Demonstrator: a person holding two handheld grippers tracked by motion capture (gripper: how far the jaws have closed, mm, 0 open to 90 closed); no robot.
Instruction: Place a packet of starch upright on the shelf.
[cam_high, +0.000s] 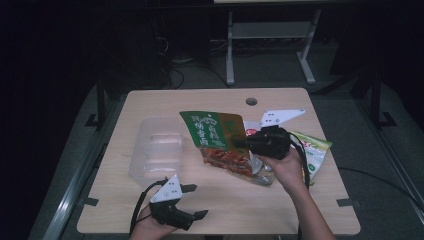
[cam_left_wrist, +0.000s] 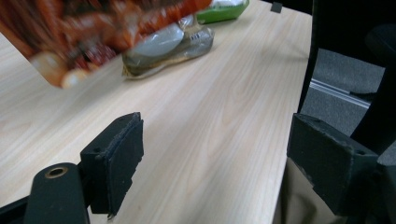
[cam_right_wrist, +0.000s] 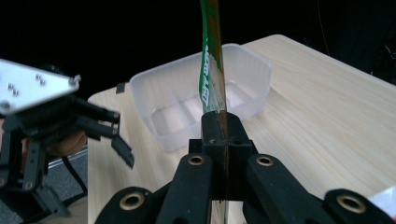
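Left tool (cam_high: 192, 200) spread wide at table edge; right tool (cam_right_wrist: 222, 135) clamped

Light wooden table (cam_high: 220, 200), clear plastic tray (cam_high: 155, 147), green snack bag (cam_high: 314, 150), clear packet (cam_left_wrist: 163, 46)

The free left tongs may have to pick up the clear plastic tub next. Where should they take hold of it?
Grip the clear tub by its near long wall, the left tongs coming from above, one jaw inside and one outside. It sits upright, mouth open and looks empty; the thin rim suits open tongs, its body probably too wide.

Dim room, seemingly grey floor (cam_high: 270, 70)
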